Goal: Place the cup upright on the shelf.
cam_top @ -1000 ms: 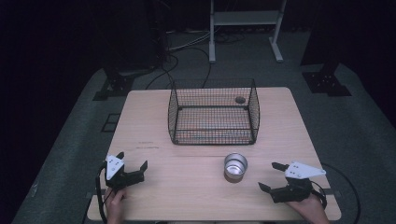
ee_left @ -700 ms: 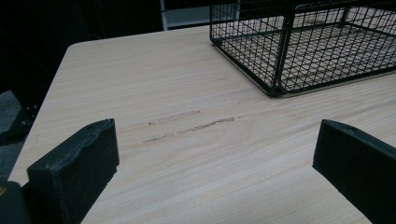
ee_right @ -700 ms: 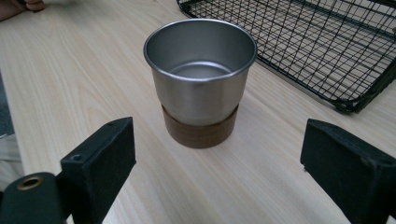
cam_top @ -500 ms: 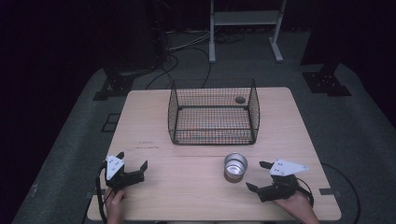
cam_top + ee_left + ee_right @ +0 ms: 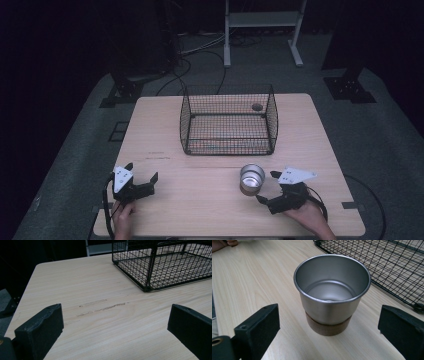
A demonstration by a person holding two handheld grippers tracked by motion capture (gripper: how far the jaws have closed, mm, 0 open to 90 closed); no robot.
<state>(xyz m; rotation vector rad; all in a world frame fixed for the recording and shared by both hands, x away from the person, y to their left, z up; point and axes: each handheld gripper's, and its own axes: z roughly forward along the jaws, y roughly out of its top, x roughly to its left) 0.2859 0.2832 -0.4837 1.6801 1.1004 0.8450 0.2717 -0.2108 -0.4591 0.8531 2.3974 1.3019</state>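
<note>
The left gripper [image 5: 141,182] rests unmoved, jaws spread over bare wooden table [image 5: 105,322]. The right gripper [image 5: 266,187] has slid leftward; its parted jaws now flank the upright steel cup with a cork base [image 5: 332,292], likely ahead of a grasp.

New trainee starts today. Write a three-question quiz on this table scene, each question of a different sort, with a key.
1. True or false: the metal cup stands upright on the table.
2. Multiple choice: the right gripper is A) shut on the cup, B) open with the cup just ahead of its jaws, C) inside the wire basket.
3. Fill in: the left gripper holds ____.

Key: 1 true; 2 B; 3 nothing.
</note>
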